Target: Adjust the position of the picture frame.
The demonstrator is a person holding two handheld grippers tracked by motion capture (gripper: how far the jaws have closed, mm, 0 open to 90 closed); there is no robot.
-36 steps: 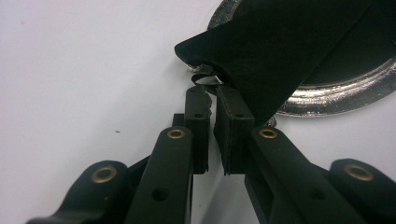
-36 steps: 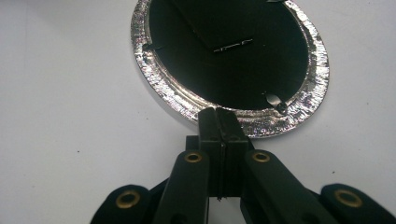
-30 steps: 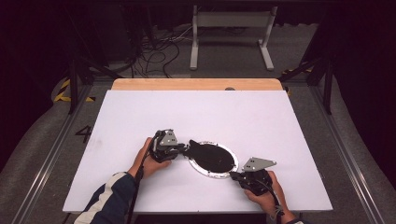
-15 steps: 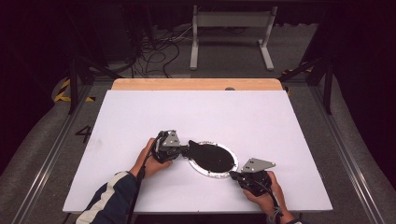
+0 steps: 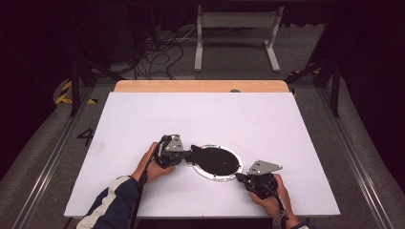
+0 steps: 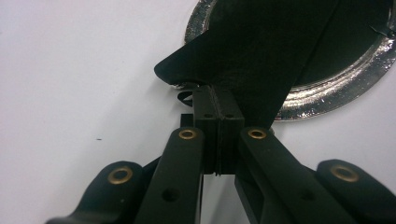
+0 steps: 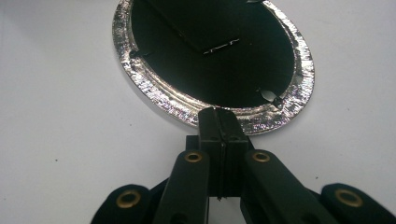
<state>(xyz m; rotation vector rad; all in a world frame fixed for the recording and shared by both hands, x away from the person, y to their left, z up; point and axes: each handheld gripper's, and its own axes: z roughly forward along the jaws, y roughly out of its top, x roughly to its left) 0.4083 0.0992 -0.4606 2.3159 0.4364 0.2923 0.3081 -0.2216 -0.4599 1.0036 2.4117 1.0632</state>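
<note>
On a white table (image 5: 143, 119) in a dark workshop, a foil-rimmed round tray (image 5: 203, 172) lies near the front edge, at the centre. The left gripper (image 6: 218, 103), at the tray's nine o'clock, pinches a black sheet (image 6: 252, 60) whose long axis runs toward three. The right gripper (image 7: 219, 112), at five o'clock, presses together at the foil rim; whether it grips the rim is unclear. The tray's dark interior hides details.

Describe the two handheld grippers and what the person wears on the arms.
Both the left gripper and right gripper are black, each topped by a grey three-cornered plate. Their black jaw links carry brass-coloured rivets. A dark cable trails from each. The left sleeve is dark blue with white stripes.
</note>
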